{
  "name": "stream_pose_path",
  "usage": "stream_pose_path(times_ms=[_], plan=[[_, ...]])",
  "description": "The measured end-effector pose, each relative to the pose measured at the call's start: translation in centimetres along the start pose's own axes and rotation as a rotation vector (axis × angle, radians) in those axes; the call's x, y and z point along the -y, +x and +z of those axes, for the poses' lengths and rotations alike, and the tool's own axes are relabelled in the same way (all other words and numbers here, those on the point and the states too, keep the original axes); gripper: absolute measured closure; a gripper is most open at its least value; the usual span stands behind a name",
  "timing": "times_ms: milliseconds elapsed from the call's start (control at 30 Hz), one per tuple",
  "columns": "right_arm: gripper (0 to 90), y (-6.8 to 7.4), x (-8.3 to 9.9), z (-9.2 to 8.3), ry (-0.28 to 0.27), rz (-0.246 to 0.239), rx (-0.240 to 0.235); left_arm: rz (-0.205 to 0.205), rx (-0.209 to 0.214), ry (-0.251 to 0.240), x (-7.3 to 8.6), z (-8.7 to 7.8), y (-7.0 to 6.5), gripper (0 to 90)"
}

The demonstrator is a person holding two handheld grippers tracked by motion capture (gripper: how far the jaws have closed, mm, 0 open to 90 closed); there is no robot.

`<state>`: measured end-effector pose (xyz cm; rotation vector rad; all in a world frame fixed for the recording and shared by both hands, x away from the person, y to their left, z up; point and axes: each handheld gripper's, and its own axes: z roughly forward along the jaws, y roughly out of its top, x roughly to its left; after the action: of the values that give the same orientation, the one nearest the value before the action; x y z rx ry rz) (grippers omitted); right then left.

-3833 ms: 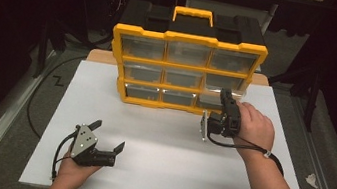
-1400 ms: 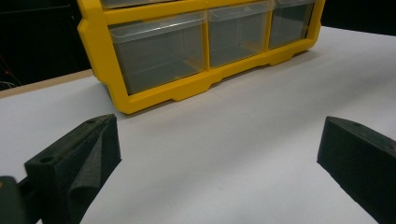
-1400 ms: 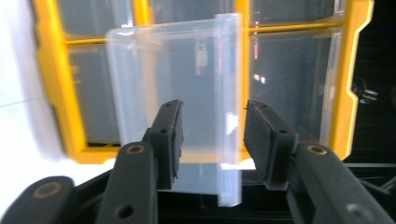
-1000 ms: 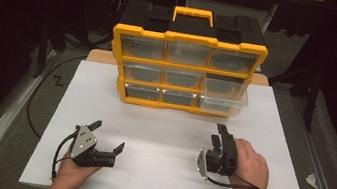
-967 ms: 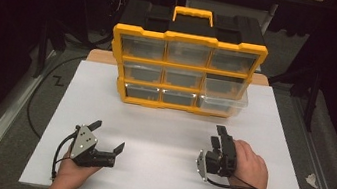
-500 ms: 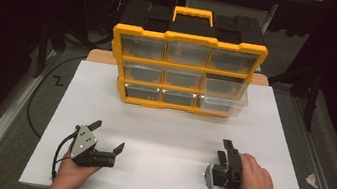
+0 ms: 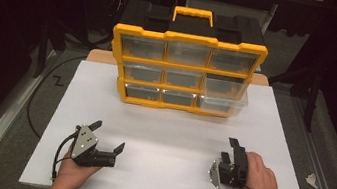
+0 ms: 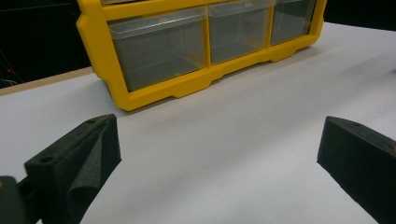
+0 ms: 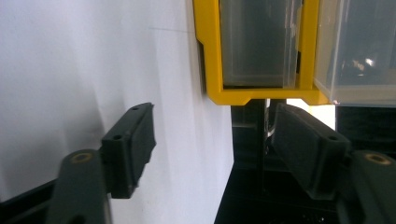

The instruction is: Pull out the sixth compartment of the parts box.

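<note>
White table (image 7: 162, 124) — organizer (image 7: 185, 71) drawers seemingly empty.

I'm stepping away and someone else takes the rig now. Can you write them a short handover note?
Left claw: open, empty, resting near the front left of the white table.
Right claw: jaws have just been opening, nothing between them, at the front right.
Yellow drawer organizer: upright at the back of the table. Its lower right clear drawer stands pulled out past the frame; the others look flush.
Done: that drawer is out.
Left: probably fill or close it; neither claw is near it.
</note>
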<state>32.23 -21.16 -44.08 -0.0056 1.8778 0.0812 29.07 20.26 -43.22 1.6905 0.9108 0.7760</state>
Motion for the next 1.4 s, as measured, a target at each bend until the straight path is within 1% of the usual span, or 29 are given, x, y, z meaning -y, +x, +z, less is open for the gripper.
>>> stream_pose_path(times_ms=[67, 100, 133, 167, 233, 300, 367, 500, 533, 600, 633, 700, 767, 833, 900, 933, 967, 1033, 1067, 1100, 1133, 1200, 1233, 1267, 1300, 1333, 1367, 1400], plan=[[21.7, 0.1, -0.1, 0.0, 0.008, 0.004, -0.003, 0.0, 0.0, -0.001, 0.0, 0.0, 0.0, 0.2], [17.3, 0.1, -0.1, 0.1, 0.001, 0.003, -0.001, 0.0, 0.0, -0.001, 0.0, 0.0, 0.0, 0.2], [17.3, 0.1, -0.1, 0.1, 0.001, 0.003, -0.001, 0.0, 0.0, -0.001, 0.0, 0.0, 0.0, 0.2], [10.5, 0.1, -0.2, 0.1, 0.005, 0.0, 0.005, -0.001, 0.001, -0.002, 0.0, -0.1, 0.0, 0.2], [1.8, 0.1, -0.3, 0.1, 0.017, 0.001, 0.015, -0.001, 0.002, -0.003, 0.0, -0.1, 0.1, 0.2], [0.9, 0.1, -0.4, 0.1, 0.015, 0.011, 0.018, -0.002, 0.002, -0.005, 0.0, -0.1, 0.1, 0.2], [0.9, 0.0, -0.4, 0.0, 0.012, 0.021, 0.044, -0.003, 0.002, -0.007, 0.0, -0.1, 0.1, 0.2], [1.0, -0.2, -0.5, -0.1, -0.004, 0.01, 0.057, -0.003, 0.001, -0.006, 0.0, -0.1, 0.1, 0.2], [1.0, -0.2, -0.4, -0.1, -0.006, 0.015, 0.055, -0.003, 0.001, -0.006, 0.0, -0.1, 0.0, 0.2], [1.0, -0.3, -0.3, -0.1, -0.001, 0.044, 0.05, -0.002, 0.001, -0.006, 0.0, -0.1, 0.0, 0.2], [1.0, -0.3, -0.2, -0.1, 0.001, 0.075, 0.043, -0.003, 0.0, -0.006, 0.0, -0.1, 0.0, 0.2], [1.0, -0.5, -0.1, 0.0, 0.002, 0.105, 0.031, -0.004, 0.0, -0.005, 0.0, -0.1, 0.1, 0.2], [1.0, -0.6, 0.1, 0.0, 0.001, 0.161, 0.011, -0.003, -0.002, -0.003, 0.0, -0.1, 0.1, 0.2], [1.0, -0.7, 0.3, 0.1, -0.004, 0.207, -0.005, -0.002, -0.002, -0.001, 0.0, -0.1, 0.1, 0.2], [1.0, -0.8, 0.4, 0.1, -0.009, 0.265, -0.035, -0.003, -0.002, -0.002, 0.0, -0.1, 0.1, 0.2], [1.0, -0.8, 0.4, 0.1, -0.009, 0.265, -0.035, -0.003, -0.002, -0.002, 0.0, -0.1, 0.1, 0.2], [1.1, -0.9, 0.6, 0.2, -0.012, 0.307, -0.055, -0.004, -0.003, -0.002, 0.0, -0.1, 0.1, 0.2], [1.1, -1.0, 0.7, 0.2, -0.025, 0.364, -0.079, -0.006, -0.003, -0.002, 0.0, -0.1, 0.1, 0.2], [1.1, -0.9, 0.8, 0.2, -0.018, 0.419, -0.097, -0.006, -0.003, -0.002, 0.0, -0.1, 0.1, 0.2], [1.1, -1.1, 0.9, 0.2, -0.03, 0.414, -0.093, -0.006, -0.003, -0.002, 0.0, -0.1, 0.1, 0.2], [1.1, -1.0, 1.0, 0.2, -0.029, 0.468, -0.101, -0.006, -0.004, -0.001, 0.0, -0.1, 0.1, 0.2], [1.1, -1.1, 1.2, 0.2, -0.037, 0.532, -0.118, -0.005, -0.004, -0.001, 0.0, -0.1, 0.1, 0.2], [1.1, -1.2, 1.4, 0.2, -0.034, 0.553, -0.129, -0.006, -0.004, -0.001, 0.0, -0.1, 0.1, 0.2], [1.1, -1.2, 1.6, 0.3, -0.03, 0.608, -0.144, -0.006, -0.004, -0.001, 0.0, -0.1, 0.1, 0.2], [1.1, -1.4, 1.8, 0.3, -0.036, 0.63, -0.159, -0.005, -0.004, -0.001, 0.0, -0.1, 0.1, 0.2], [1.1, -1.3, 2.0, 0.3, -0.032, 0.689, -0.176, -0.005, -0.004, -0.001, -0.1, -0.1, 0.1, 0.2], [1.1, -1.4, 2.2, 0.4, -0.035, 0.72, -0.19, -0.006, -0.003, -0.002, -0.1, -0.2, 0.1, 0.2], [1.1, -1.5, 2.4, 0.4, -0.039, 0.737, -0.199, -0.007, -0.003, -0.003, -0.1, -0.2, 0.2, 0.2]])
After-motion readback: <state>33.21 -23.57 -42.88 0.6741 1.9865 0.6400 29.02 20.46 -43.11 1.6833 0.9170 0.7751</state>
